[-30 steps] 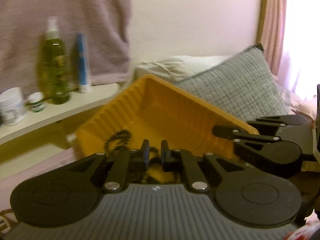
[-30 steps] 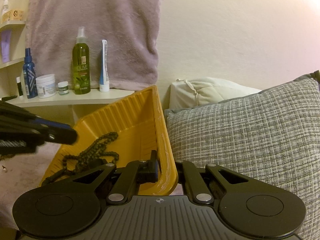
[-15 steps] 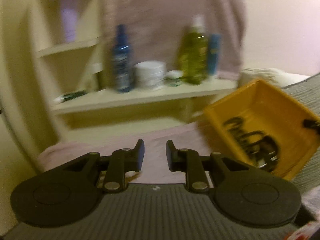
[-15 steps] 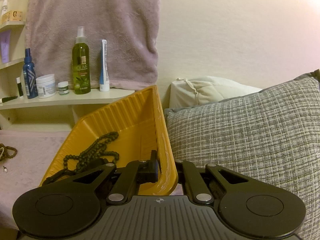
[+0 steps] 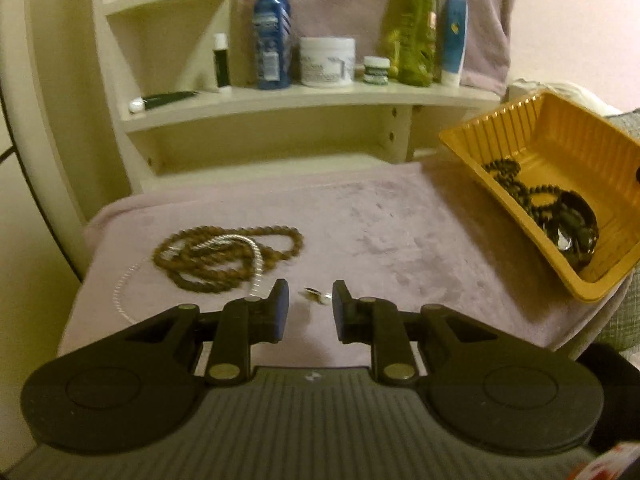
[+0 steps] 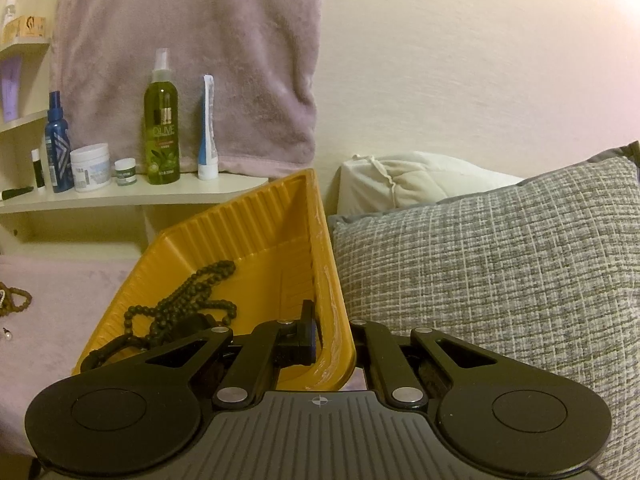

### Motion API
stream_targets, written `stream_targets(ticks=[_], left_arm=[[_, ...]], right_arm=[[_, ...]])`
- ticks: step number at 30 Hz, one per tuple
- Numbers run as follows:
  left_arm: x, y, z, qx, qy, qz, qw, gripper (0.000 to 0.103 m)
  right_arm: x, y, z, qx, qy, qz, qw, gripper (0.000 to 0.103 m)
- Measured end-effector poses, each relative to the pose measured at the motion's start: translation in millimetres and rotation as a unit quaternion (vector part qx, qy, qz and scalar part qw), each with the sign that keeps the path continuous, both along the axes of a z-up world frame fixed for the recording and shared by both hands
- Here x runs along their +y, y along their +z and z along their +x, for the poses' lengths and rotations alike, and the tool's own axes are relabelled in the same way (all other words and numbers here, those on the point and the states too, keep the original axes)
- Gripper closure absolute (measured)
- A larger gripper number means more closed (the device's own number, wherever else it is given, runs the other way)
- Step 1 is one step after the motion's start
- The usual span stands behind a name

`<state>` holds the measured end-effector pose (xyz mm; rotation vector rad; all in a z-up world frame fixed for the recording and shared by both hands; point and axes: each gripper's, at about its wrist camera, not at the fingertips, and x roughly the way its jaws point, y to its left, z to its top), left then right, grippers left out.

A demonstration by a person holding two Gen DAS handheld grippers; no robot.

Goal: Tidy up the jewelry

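My left gripper [image 5: 310, 304] is open and empty, low over a mauve cloth [image 5: 400, 240]. A small pearl earring [image 5: 320, 297] lies between its fingertips. A brown bead necklace [image 5: 224, 256] tangled with a silver chain [image 5: 256, 258] lies just ahead to the left. My right gripper [image 6: 336, 336] is shut on the right rim of a tilted yellow tray [image 6: 256, 240], which holds a black bead necklace [image 6: 188, 304]. The tray [image 5: 560, 152] with its black beads [image 5: 552, 208] also shows at the right of the left wrist view.
A cream shelf [image 5: 280, 96] behind the cloth carries a blue bottle [image 5: 272, 28], a white jar [image 5: 327, 62], a green spray bottle [image 6: 162, 124] and a tube [image 6: 207, 128]. A grey pillow [image 6: 500, 280] lies right of the tray. A mauve towel [image 6: 188, 52] hangs on the wall.
My left gripper has let go of the tray, swung left and down over the cloth, and opened wider. The right gripper and the tray have held still.
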<state>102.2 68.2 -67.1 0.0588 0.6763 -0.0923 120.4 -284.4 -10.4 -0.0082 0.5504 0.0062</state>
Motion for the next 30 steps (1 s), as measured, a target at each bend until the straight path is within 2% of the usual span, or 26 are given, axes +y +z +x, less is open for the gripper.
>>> stream_targets(ticks=[7,16,18,19,24,30], left_arm=[[-11,-20,17,0.009,0.008,0.006,0.9999,0.083],[-10,-26,23,0.005,-0.008,0.028,0.9996,0.082],[-10,-26,24,0.005,-0.011,0.030,0.9995,0.083],[-9,-26,24,0.006,-0.012,0.030,0.9995,0.086],[-8,-23,22,0.003,-0.007,0.022,0.9997,0.087],[-16,-4,19,-0.007,-0.027,0.002,0.9996,0.087]], right_arm=[[0,0,1,0.002,0.000,-0.004,1.000,0.098],[-1,-2,3,0.004,0.000,-0.007,1.000,0.098],[-1,-1,3,0.004,0.001,-0.007,1.000,0.098],[-1,-1,3,0.003,0.001,-0.008,1.000,0.098],[-1,-2,3,0.003,0.002,-0.008,1.000,0.098],[-1,-2,3,0.003,0.002,-0.008,1.000,0.098]])
